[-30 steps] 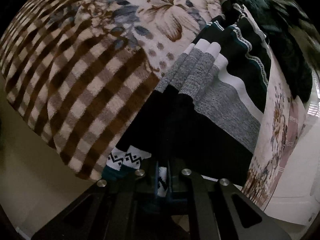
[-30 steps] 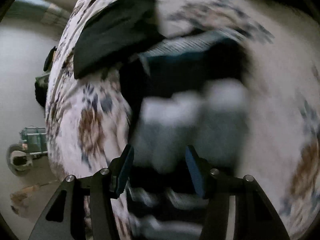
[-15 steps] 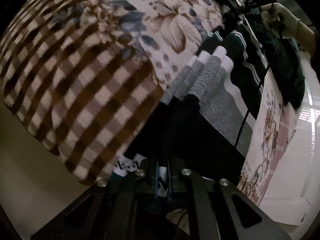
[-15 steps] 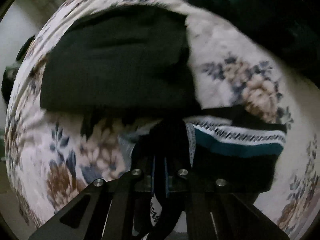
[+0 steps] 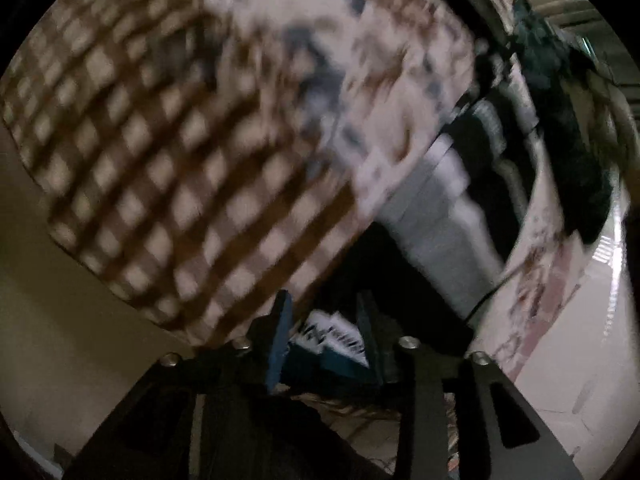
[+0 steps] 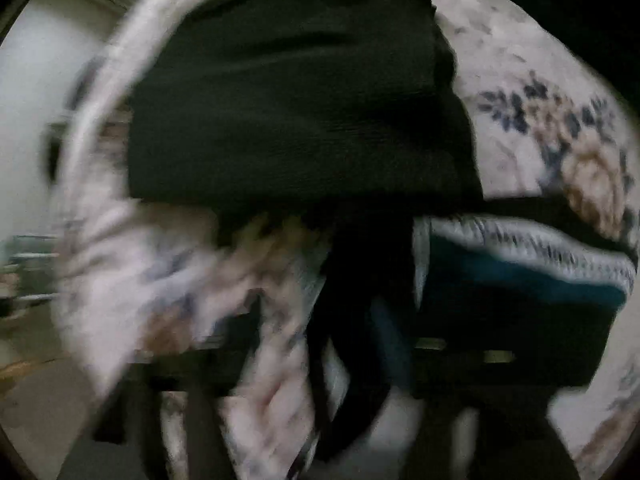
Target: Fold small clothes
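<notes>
A striped knit garment, black with a grey band (image 5: 432, 216) and white and teal stripes, lies on the floral blanket (image 5: 380, 60). Its white zigzag hem (image 5: 332, 336) sits between the blue pads (image 5: 280, 332) of my left gripper (image 5: 324, 330), whose jaws are opening and stand clear of the cloth. In the blurred right wrist view, my right gripper (image 6: 328, 332) is also opening, and a black strip of the garment (image 6: 356, 300) hangs between its fingers. The garment's teal band with white trim (image 6: 520, 276) lies just to the right.
A folded black cloth (image 6: 296, 100) lies on the blanket beyond the right gripper. A dark green heap (image 5: 560, 120) sits at the far right of the bed. The brown checked part of the blanket (image 5: 160, 160) ends at the bed's edge, above beige floor (image 5: 60, 340).
Half a second ago both grippers were shut on the garment; now both pairs of jaws stand apart. Both views have shifted and blurred; the hem lies lower between the left pads.
</notes>
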A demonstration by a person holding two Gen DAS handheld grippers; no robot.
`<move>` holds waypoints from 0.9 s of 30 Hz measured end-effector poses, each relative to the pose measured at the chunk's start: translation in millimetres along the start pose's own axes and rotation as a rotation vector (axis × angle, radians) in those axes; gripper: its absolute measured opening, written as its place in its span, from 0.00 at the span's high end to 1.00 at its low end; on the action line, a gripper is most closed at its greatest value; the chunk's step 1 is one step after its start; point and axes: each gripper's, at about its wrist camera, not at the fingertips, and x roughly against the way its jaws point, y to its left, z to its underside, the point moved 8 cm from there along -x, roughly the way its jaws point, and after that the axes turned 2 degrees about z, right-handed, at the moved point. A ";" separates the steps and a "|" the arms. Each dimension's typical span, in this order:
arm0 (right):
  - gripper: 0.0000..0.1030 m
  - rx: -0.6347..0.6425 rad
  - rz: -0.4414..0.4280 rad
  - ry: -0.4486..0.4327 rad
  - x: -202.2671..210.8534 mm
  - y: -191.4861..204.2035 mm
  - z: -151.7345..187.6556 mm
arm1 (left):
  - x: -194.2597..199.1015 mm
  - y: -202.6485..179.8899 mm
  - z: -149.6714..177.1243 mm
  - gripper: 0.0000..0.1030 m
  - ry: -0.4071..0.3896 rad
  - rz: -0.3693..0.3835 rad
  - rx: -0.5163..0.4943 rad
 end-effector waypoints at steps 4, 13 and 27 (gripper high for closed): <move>0.27 -0.038 -0.021 -0.053 72.7 -48.6 62.6 | 35.3 -38.4 -58.7 0.40 -0.074 0.079 -0.019; 0.27 -0.273 0.033 -0.070 104.8 -203.0 167.1 | -52.7 -213.4 -244.8 0.39 -0.093 0.191 -0.261; 0.27 -0.399 -0.125 -0.086 15.4 -250.8 104.4 | -178.2 -328.2 -314.7 0.84 -0.031 0.220 -0.430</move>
